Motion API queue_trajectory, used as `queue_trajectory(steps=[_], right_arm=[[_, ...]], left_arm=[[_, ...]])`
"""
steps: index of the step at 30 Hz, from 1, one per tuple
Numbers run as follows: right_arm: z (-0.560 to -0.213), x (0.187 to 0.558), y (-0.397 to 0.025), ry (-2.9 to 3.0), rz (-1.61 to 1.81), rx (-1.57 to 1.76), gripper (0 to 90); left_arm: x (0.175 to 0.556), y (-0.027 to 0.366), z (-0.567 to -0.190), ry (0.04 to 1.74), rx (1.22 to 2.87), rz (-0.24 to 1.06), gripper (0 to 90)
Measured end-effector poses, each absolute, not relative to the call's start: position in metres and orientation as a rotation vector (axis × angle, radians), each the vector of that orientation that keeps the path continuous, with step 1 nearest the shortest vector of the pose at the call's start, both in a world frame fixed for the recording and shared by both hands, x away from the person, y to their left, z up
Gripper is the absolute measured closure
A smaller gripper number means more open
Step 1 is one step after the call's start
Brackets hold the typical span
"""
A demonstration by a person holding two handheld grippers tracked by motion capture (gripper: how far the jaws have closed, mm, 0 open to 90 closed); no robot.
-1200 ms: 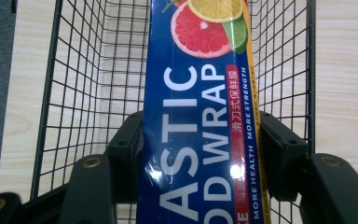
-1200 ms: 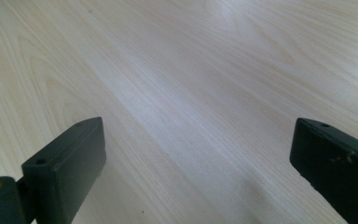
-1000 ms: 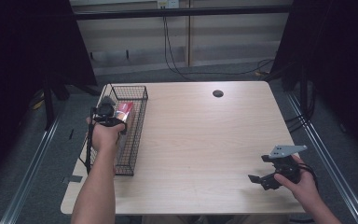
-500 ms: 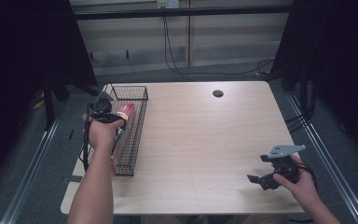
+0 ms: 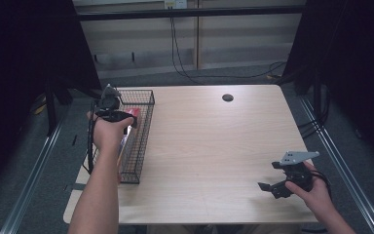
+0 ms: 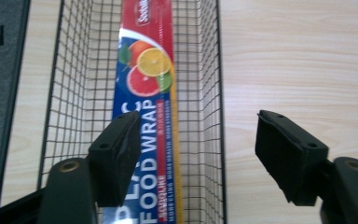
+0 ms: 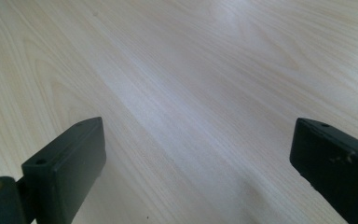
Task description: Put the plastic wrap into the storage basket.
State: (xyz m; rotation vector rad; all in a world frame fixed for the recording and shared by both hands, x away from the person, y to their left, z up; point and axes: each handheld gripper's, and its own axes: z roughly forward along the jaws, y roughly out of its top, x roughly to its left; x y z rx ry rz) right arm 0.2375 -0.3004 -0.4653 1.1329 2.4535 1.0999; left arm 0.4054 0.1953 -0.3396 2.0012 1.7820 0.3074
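Observation:
A long food wrap box (image 6: 147, 93), red and blue with citrus pictures, lies lengthwise inside a black wire basket (image 6: 209, 93). The basket (image 5: 143, 141) stands along the table's left edge, and the box's red end (image 5: 130, 116) shows in it. My left gripper (image 5: 108, 105) hovers above the basket's far half. In the left gripper view it (image 6: 198, 149) is open, with nothing between its fingers and the box below. My right gripper (image 5: 274, 187) is near the table's front right corner, open (image 7: 196, 158) over bare wood.
The light wooden table (image 5: 214, 146) has a round cable hole (image 5: 227, 97) near its far edge. Metal rails run along the floor on both sides. Cables hang behind the table against a pale wall.
My left gripper has drifted slightly toward the far end of the basket, still open. The right gripper has barely moved.

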Motion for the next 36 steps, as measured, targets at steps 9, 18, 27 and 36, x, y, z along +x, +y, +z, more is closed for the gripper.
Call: queue_trajectory(steps=[9, 18, 27, 36], right_arm=[[-0.465, 0.238, -0.301, 2.450, 1.097, 1.134, 3.4], [-0.465, 0.238, -0.301, 2.453, 1.093, 1.134, 3.4], [-0.465, 0.238, -0.301, 2.452, 1.097, 1.128, 3.4], [-0.465, 0.238, -0.301, 2.453, 1.104, 1.125, 3.4]], left_arm=[[0.404, 0.172, -0.338, 1.658, 2.030, 0.300, 19.3], [0.400, 0.156, -0.337, 1.549, 2.020, 0.278, 14.9], [0.394, 0.139, -0.340, 1.478, 2.028, 0.249, 14.1], [0.387, 0.117, -0.346, 1.408, 2.028, 0.212, 12.2]])
